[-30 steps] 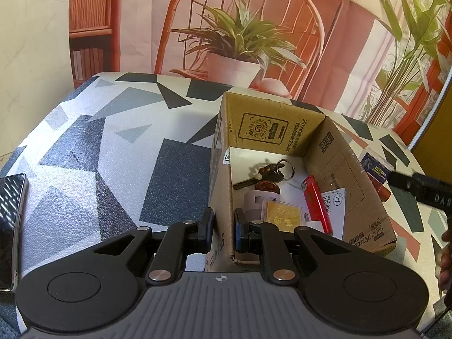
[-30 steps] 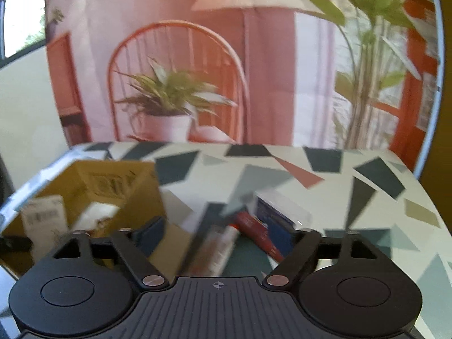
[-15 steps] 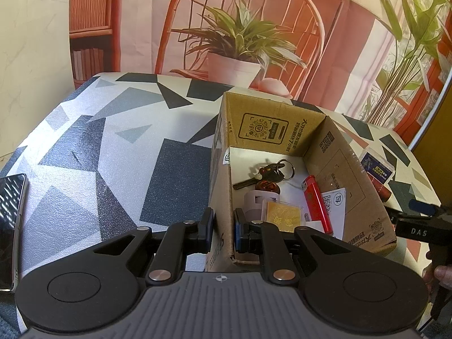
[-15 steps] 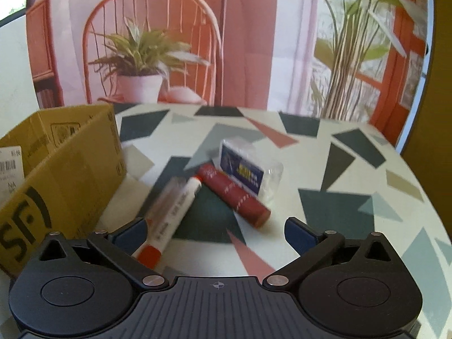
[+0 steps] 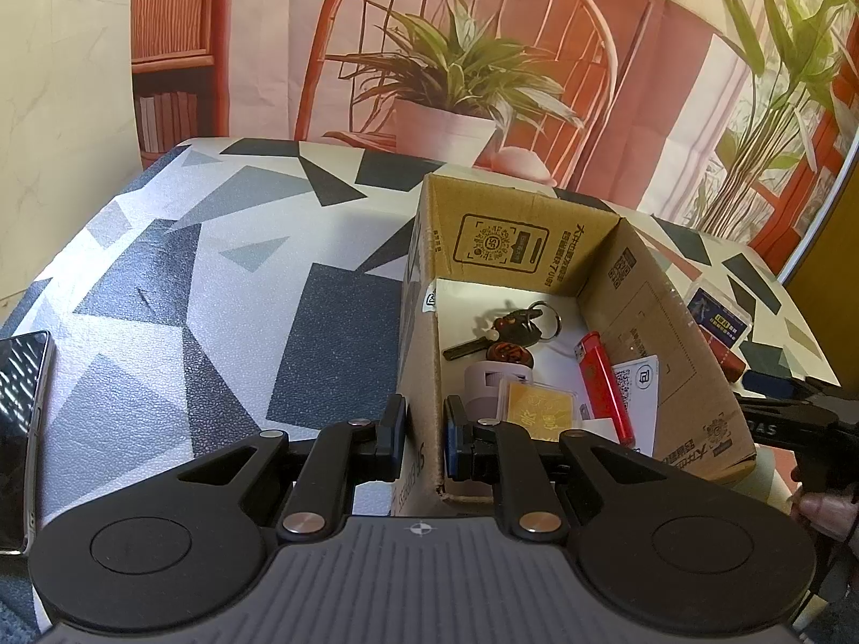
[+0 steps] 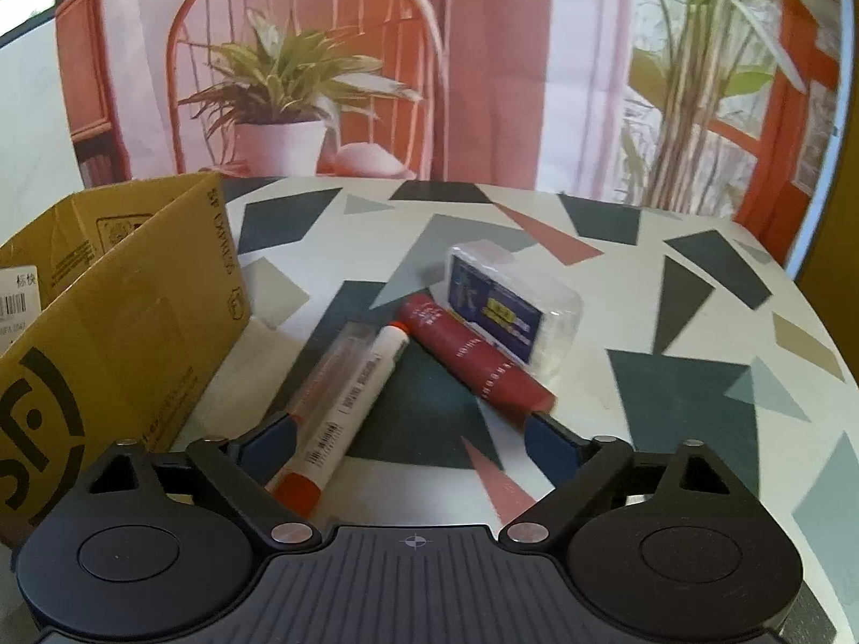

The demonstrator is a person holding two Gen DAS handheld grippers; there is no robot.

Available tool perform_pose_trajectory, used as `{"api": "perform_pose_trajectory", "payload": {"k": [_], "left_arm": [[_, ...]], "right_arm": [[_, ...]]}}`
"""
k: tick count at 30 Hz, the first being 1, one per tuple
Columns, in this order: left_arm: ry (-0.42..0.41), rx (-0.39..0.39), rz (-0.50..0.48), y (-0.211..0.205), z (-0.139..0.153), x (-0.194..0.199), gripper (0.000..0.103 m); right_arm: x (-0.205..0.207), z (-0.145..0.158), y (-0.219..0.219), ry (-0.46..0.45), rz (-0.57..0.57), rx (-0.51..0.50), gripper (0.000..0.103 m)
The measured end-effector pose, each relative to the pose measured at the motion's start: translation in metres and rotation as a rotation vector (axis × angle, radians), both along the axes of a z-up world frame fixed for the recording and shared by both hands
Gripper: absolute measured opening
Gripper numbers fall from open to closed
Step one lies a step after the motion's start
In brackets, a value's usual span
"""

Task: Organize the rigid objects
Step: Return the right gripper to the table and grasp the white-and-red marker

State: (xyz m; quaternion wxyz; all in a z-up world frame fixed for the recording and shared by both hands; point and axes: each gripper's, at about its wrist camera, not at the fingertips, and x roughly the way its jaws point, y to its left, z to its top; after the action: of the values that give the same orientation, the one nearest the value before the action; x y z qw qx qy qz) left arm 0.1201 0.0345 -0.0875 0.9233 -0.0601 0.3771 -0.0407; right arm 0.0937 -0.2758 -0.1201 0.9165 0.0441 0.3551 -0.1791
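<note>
Left tool (image 5: pixel 424 437) clamped on the near wall of the cardboard box (image 5: pixel 676 333), one pad outside, one inside; nothing else in it. Inside the box, ahead of that tool: keys (image 5: pixel 510 327), red lighter (image 5: pixel 604 386), gold packet (image 5: pixel 539 410), white card (image 5: pixel 639 392).

Right tool (image 6: pixel 410 437) spread wide, holding nothing; its jaws have just been closing a little, with the near end of the white marker (image 6: pixel 349 413) lying between them, pads not pressing it. The marker's long axis runs away from the tool, tilted up-right, orange cap at the near end. A clear tube (image 6: pixel 333 375) lies touching it on the left. A dark red tube (image 6: pixel 472 359) runs diagonally just ahead of the right pad; behind it is a clear-wrapped blue pack (image 6: pixel 510 311).

The right hand is nearer all three loose items on the bench (image 6: pixel 698 402); the box sits to the left of that tool.

Writing: "SF" logo and "EXPRESS" on the box. Marker print probably a label, too blurred to read.
</note>
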Motion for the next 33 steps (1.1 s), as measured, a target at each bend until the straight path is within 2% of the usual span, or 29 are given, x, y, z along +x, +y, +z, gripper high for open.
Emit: {"api": "perform_pose_trajectory", "payload": {"k": [4,8,11,18,23,31,33], "left_arm": [[0.000,-0.001,0.000,0.000,0.000,0.000,0.016],[0.000,0.000,0.000,0.000,0.000,0.000,0.016],[0.000,0.001,0.000,0.001,0.000,0.000,0.016],[0.001,0.002,-0.001,0.002,-0.001,0.000,0.016],[0.000,0.004,-0.002,0.002,-0.001,0.000,0.016],[0.001,0.003,-0.001,0.002,-0.001,0.000,0.016],[0.001,0.004,-0.001,0.001,-0.001,0.000,0.016]], "right_arm": [[0.007,-0.001,0.003,0.007,0.004,-0.021,0.082],[0.008,-0.001,0.004,0.004,0.014,-0.033,0.071],[0.007,0.000,0.003,0.006,0.011,-0.037,0.057],[0.001,0.002,-0.001,0.009,-0.005,-0.020,0.050],[0.004,0.002,0.005,0.015,0.024,-0.011,0.050],[0.009,-0.003,0.017,0.059,0.068,-0.007,0.038],[0.006,-0.003,0.016,0.056,0.062,0.001,0.032]]}}
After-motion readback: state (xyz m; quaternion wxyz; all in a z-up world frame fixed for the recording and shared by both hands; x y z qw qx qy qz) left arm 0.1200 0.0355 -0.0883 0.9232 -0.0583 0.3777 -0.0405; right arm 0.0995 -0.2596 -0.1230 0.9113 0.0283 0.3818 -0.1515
